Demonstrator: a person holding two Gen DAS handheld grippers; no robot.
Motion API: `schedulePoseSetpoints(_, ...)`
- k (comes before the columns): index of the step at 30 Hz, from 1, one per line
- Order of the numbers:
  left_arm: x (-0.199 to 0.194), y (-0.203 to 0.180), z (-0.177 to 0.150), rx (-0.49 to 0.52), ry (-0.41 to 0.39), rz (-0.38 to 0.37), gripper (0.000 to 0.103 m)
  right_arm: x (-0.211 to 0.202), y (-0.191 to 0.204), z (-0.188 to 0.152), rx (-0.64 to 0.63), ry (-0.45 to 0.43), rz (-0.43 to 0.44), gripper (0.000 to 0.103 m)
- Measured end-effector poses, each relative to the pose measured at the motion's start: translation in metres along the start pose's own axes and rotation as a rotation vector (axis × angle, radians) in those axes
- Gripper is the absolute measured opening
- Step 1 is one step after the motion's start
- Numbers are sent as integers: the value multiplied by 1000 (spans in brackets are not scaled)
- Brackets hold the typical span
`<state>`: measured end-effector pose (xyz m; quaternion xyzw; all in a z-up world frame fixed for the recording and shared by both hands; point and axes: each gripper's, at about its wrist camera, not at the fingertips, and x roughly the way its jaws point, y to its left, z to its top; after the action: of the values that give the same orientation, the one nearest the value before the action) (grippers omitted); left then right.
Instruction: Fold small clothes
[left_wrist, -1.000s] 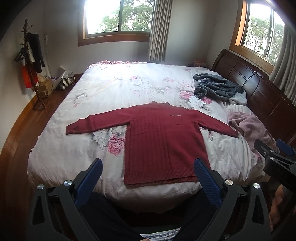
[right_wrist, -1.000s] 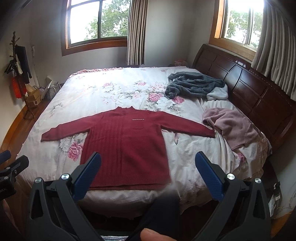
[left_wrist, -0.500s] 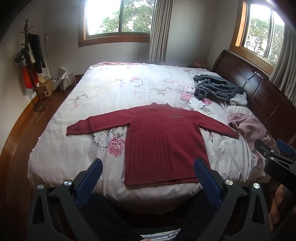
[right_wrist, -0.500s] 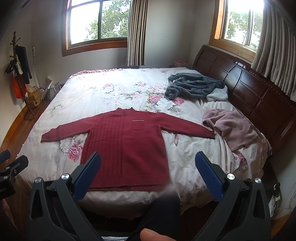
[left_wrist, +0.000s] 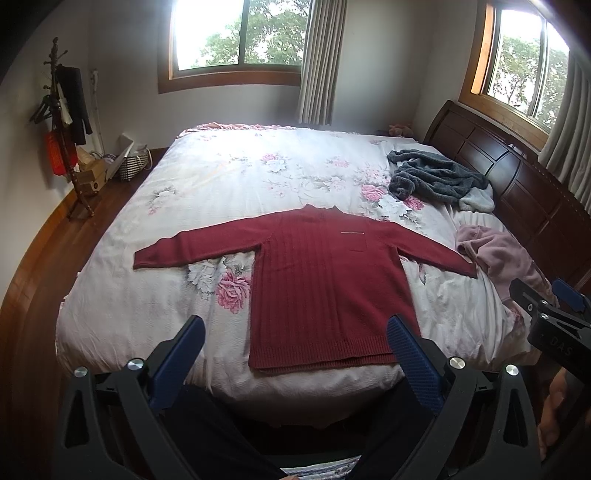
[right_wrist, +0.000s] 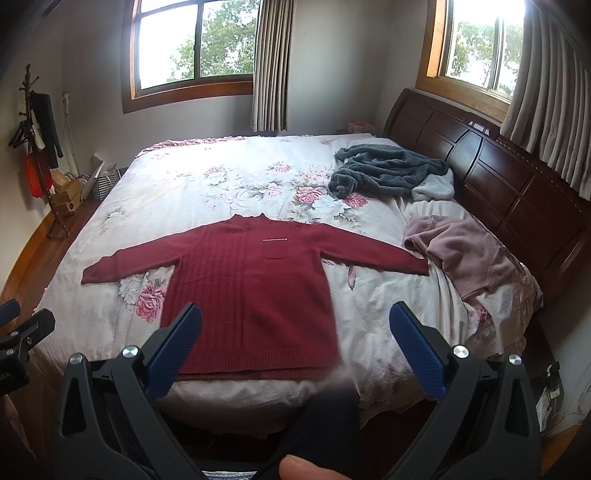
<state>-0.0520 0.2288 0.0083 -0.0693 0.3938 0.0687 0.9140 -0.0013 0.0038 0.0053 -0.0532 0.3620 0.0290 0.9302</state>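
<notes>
Sweater (left_wrist: 325, 295): flat on bed (left_wrist: 221, 192), sleeves spread, hem at near edge.
Left gripper (left_wrist: 295, 354): wide open, empty.
Right gripper (right_wrist: 295, 343): wide open, empty.
Risk: a shallow pinch could drag the knit off the near edge.

Dark red sweater (left_wrist: 325, 288) on pink-floral white bedspread (left_wrist: 229, 177).

— What could we not make out?
— The right gripper (left_wrist: 550, 314) was cut off by the left view's edge, and the left gripper (right_wrist: 18, 332) by the right view's.
— Anything else?
— The clutter under the coat stand (left_wrist: 62, 122) was too small for us to name.
</notes>
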Motion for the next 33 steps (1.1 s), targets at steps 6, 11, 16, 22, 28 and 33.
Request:
schedulePoseSetpoints(6, 0, 1, 0, -1, -1, -1, 99, 0, 0, -1, -1, -1, 0, 100)
schedulePoseSetpoints(11, 1, 2, 1, -1, -1, 0, 99, 1, -1, -3, 2, 2, 0, 100)
schedulePoseSetpoints(16, 1, 2, 0, 0, -1, 0, 99, 5, -2, -6, 7, 13, -4, 100)
schedulePoseSetpoints(22, 2, 2, -1, -1, 0, -1, 99, 10, -2, -5, 8, 22, -2, 100)
schedulePoseSetpoints(28, 13, 3, -4, -10, 12, -6, 99, 25, -4, -4, 9, 41, -3, 100)
schedulePoseSetpoints(33, 56, 7, -10, -26, 71, -95, 99, 53, -14, -10, 11, -3, 60, 100)
